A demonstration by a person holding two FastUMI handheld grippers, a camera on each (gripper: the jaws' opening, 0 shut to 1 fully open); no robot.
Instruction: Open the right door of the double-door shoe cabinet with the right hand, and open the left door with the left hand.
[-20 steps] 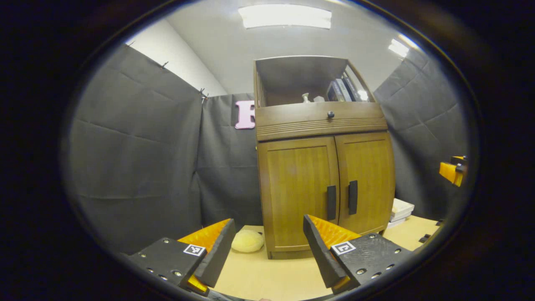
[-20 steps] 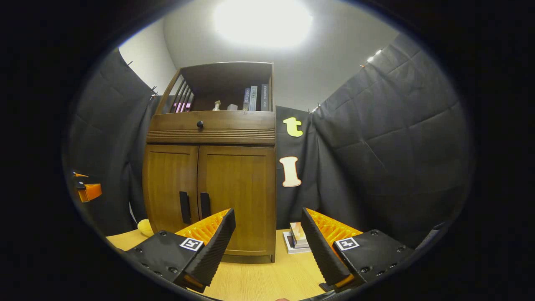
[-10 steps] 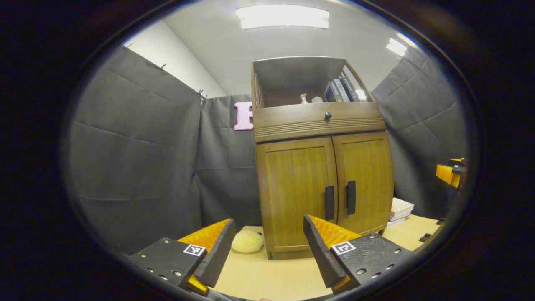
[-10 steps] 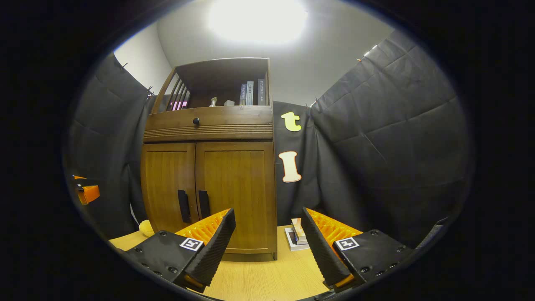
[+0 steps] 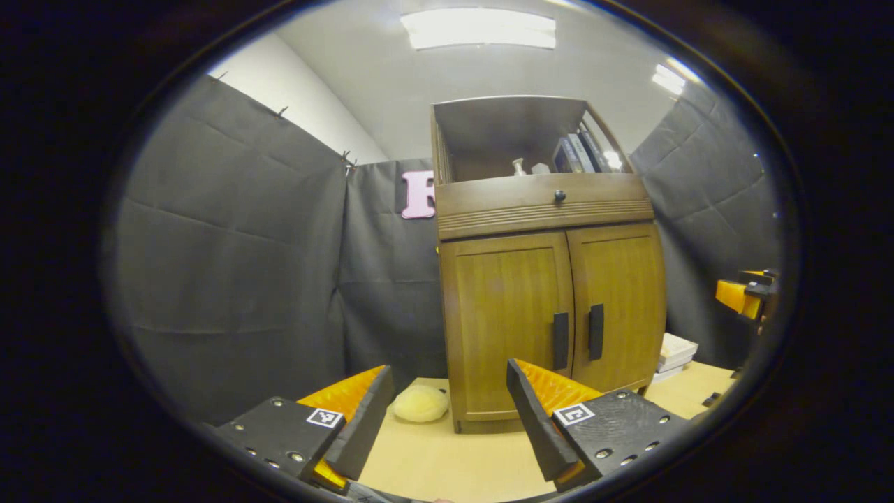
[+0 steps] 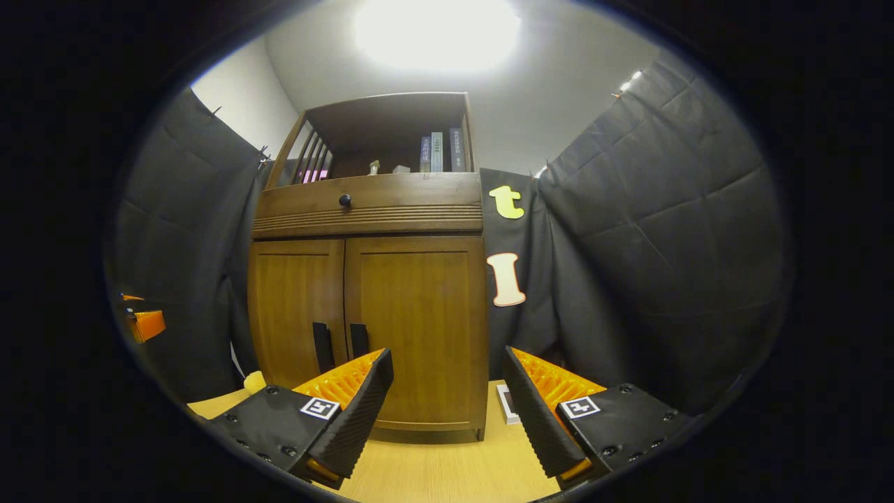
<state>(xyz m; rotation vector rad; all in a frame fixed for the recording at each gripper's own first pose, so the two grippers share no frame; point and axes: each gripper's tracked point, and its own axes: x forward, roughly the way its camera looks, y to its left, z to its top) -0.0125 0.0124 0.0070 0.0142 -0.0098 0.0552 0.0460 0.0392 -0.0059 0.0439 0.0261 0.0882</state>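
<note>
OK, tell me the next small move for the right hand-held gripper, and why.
Probably ease the right hand-held gripper forward and to its left, toward the right door's handle. Both doors look shut, the jaws stand open with nothing between them, and the handle sits left of the gap and well ahead of the fingertips.

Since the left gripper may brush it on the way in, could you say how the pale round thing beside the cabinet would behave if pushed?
The pale lump looks soft and matte, so it would probably squash rather than break. Its rounded shape suggests it could roll or slide across the table.
</note>
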